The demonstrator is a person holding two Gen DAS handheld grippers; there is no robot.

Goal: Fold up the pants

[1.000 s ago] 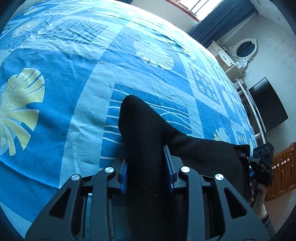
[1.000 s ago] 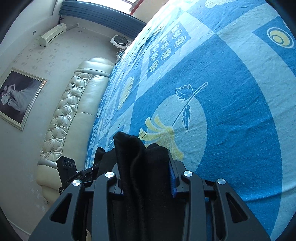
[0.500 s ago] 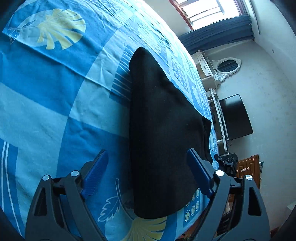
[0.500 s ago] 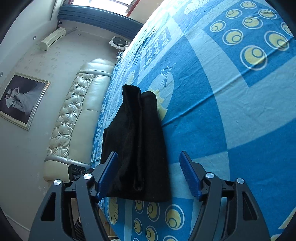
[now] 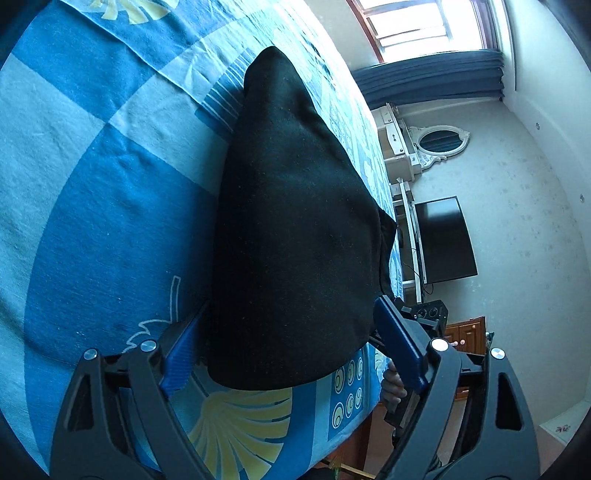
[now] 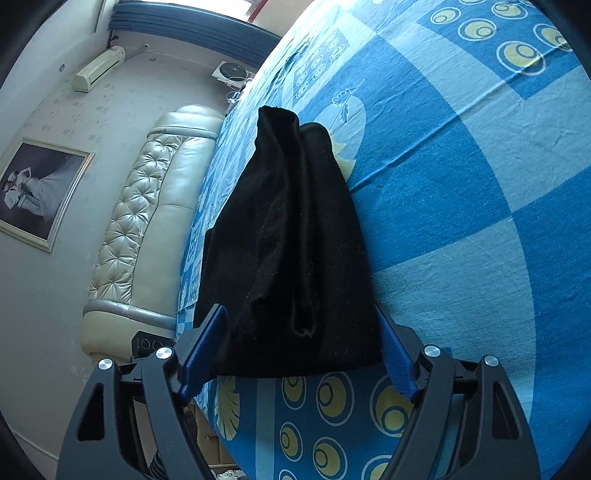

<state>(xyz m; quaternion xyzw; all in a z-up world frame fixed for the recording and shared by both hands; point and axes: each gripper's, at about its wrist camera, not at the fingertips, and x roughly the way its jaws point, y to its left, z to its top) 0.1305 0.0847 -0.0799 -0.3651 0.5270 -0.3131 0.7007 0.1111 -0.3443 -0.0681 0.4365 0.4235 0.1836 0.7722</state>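
Left wrist view, nearest first: the left gripper [image 5: 291, 350] has its blue-padded jaws spread wide, having just been opening, with the near edge of the folded black pants [image 5: 295, 229] lying between them on the bed and no pad pressing the cloth. The pants rest flat on the blue patterned bedsheet [image 5: 92, 184], close to the near edge of the bed, narrowing to a rounded end farther away. Past the right jaw, the right gripper [image 5: 424, 314] and the hand [image 5: 393, 384] holding it show beyond the bed edge. Farther off stand a dark television [image 5: 443, 240], an oval mirror [image 5: 439, 142] and a curtained window [image 5: 432, 26]. Right wrist view, nearest first: the right gripper [image 6: 299, 354] likewise has its jaws apart, just opened, with the pants [image 6: 291, 240] between them and neither pad closed on the cloth. Beyond lie the sheet [image 6: 461, 184], then a tufted cream headboard [image 6: 147, 221], a framed picture [image 6: 40, 192] and a wall air conditioner [image 6: 98, 74].
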